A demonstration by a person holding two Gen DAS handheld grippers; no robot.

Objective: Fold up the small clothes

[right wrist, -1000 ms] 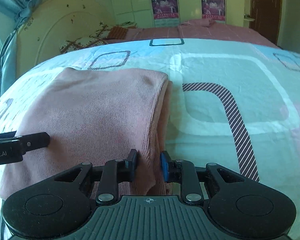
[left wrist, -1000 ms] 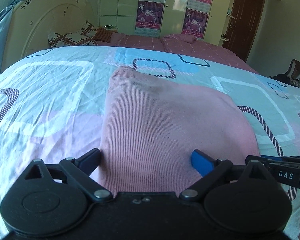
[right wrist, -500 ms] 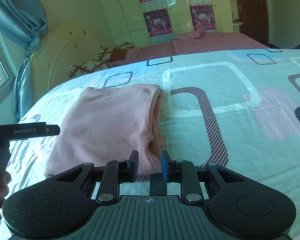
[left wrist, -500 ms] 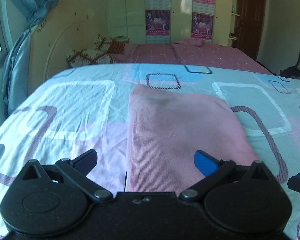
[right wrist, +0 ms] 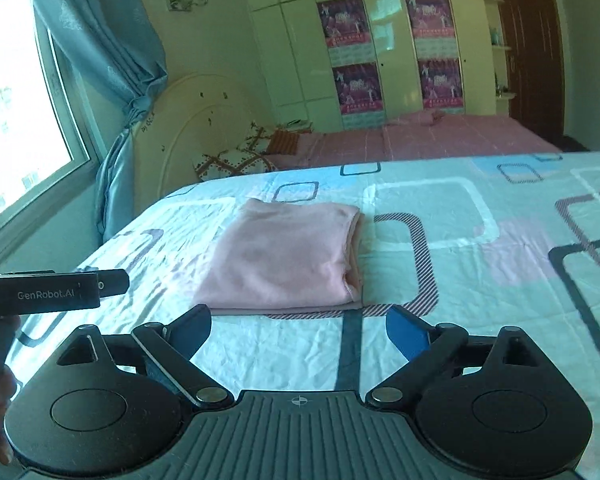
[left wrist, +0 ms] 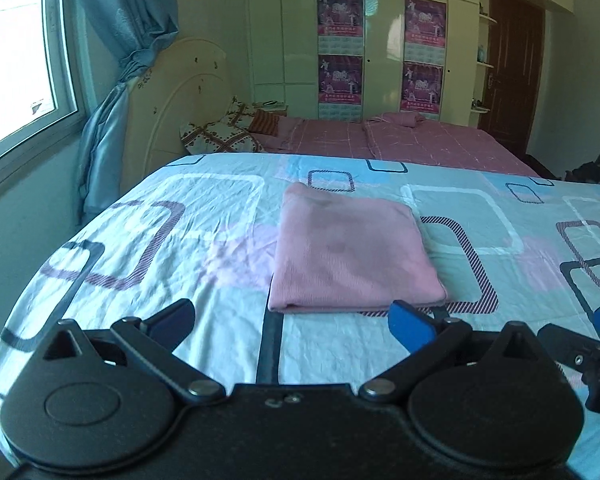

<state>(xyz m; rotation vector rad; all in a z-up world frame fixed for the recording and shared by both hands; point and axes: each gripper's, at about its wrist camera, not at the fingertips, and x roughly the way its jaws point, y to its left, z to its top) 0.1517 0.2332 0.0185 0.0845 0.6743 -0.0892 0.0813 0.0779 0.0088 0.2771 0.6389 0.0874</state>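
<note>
Pink folded garment [left wrist: 352, 248] lies flat on patterned bedsheet [left wrist: 180, 240], just ahead of both grippers. Left gripper [left wrist: 290, 320] spread, empty. Right gripper [right wrist: 298, 326] has just opened, nothing between its fingers. Path ahead unobstructed; headboard [right wrist: 188, 120] beyond.

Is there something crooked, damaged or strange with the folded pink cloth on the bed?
Nothing serious. The pink cloth lies flat, folded into a neat rectangle on the patterned sheet. Only its right edge shows layers not fully aligned. Both tongs, left and right, are open and clear of it.
</note>
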